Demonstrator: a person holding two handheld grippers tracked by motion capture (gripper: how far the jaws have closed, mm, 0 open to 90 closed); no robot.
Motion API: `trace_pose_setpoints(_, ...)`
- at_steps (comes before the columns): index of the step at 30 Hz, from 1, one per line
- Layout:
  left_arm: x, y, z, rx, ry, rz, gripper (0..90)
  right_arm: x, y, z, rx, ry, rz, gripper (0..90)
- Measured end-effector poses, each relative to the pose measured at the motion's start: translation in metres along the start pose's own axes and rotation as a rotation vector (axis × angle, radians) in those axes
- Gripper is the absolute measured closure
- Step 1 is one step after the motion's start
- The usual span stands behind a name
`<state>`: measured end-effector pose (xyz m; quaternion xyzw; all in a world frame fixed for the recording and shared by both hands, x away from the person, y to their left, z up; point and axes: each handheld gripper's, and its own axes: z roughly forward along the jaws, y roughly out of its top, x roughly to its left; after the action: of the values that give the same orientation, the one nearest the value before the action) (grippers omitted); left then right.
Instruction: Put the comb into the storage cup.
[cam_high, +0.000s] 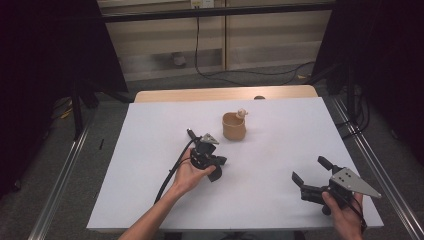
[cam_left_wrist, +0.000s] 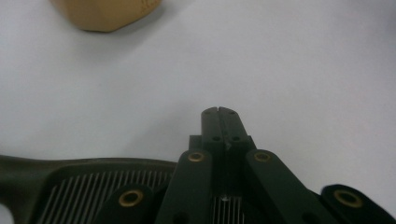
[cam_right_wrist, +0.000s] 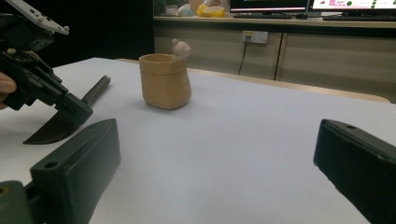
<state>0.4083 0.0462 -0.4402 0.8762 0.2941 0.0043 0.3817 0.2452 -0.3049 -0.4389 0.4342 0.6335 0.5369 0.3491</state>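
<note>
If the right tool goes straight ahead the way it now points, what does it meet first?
Probably the tan cup. In the right gripper view it stands ahead, somewhat left of the middle between the open right tool jaws, with bare white table before it. Depth is unclear, so the tool might pass beside it.

The table (cam_high: 150, 200) carries a sheet (cam_high: 280, 200) that covers nearly all of its top; a strip of bare table shows along the far edge. The cup (cam_high: 234, 126) stands upright on the sheet, toward the far side, near the middle. A small figure (cam_high: 242, 113) sits at the cup's far right rim. The spatula (cam_right_wrist: 70, 114) lies flat on the sheet, left of and nearer than the cup, handle toward the far side. The left claw (cam_high: 216, 169) sits over the spatula's blade, near the table's middle. The right claw (cam_high: 310, 172) is at the near right corner, well apart from the cup, pointing left and away. Cables lie on the floor (cam_high: 260, 77) beyond the table.
</note>
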Motion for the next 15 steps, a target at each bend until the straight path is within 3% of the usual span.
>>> trace_pose_setpoints(15, 0.0014, -0.0053, 0.0075, 0.033, -0.006, 0.005, 90.0, -0.0007, 0.0001, -0.0005, -0.005, 0.004, 0.005, 0.0)
